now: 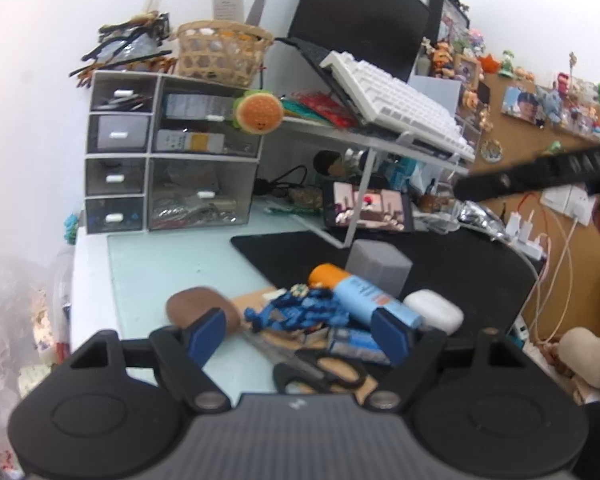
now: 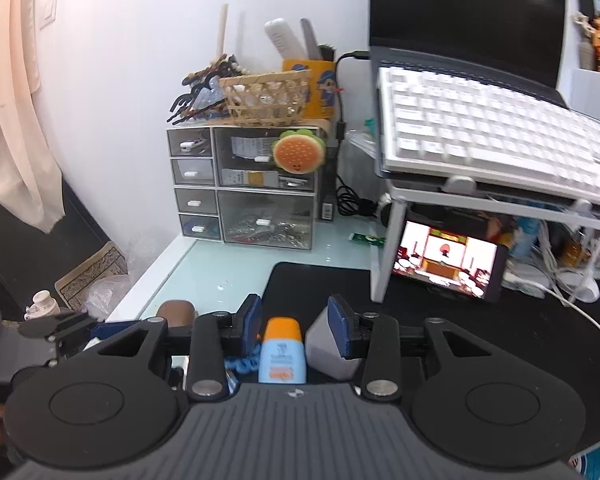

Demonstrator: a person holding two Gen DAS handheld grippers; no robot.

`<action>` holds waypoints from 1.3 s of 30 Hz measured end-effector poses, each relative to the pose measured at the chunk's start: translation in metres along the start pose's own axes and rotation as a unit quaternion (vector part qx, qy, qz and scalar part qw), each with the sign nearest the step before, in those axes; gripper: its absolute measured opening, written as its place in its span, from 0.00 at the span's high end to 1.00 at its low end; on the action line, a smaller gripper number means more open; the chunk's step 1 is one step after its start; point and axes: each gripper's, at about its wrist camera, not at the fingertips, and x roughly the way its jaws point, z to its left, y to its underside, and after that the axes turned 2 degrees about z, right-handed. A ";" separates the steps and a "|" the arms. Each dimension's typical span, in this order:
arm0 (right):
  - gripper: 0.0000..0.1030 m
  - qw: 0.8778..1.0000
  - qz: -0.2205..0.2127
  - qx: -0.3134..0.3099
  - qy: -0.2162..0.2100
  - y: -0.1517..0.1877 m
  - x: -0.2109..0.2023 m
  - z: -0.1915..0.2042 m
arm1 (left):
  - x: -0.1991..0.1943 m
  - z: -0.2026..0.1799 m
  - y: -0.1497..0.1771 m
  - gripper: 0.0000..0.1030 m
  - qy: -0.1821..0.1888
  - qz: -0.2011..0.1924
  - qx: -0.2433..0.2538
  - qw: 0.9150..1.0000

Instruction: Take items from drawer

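Observation:
A grey drawer unit (image 1: 172, 156) with several closed drawers stands at the desk's back left; it also shows in the right wrist view (image 2: 244, 184). On the desk lies a pile: a blue sunscreen tube with an orange cap (image 1: 360, 292), a blue beaded item (image 1: 300, 312), black scissors (image 1: 320, 372), a white case (image 1: 434, 310), a brown pouch (image 1: 198, 306) and a grey box (image 1: 378, 266). My left gripper (image 1: 300, 334) is open above the pile, holding nothing. My right gripper (image 2: 296, 320) is open with the sunscreen tube (image 2: 282, 354) between its fingers, not clamped, and the grey box (image 2: 330, 344) by the right finger.
A wicker basket (image 1: 224, 50) and hair clips (image 1: 128, 46) sit on the drawer unit, with a burger plush (image 1: 258, 112) on its front. A white keyboard (image 2: 488, 136) and laptop rest on a stand over a lit phone (image 2: 448, 266). Cables (image 1: 552, 264) and chargers lie right.

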 end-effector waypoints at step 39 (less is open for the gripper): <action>0.10 0.993 -0.031 0.101 -0.059 0.082 -0.054 -0.026 | -0.049 -0.070 -0.052 0.20 -0.087 0.092 0.040 0.991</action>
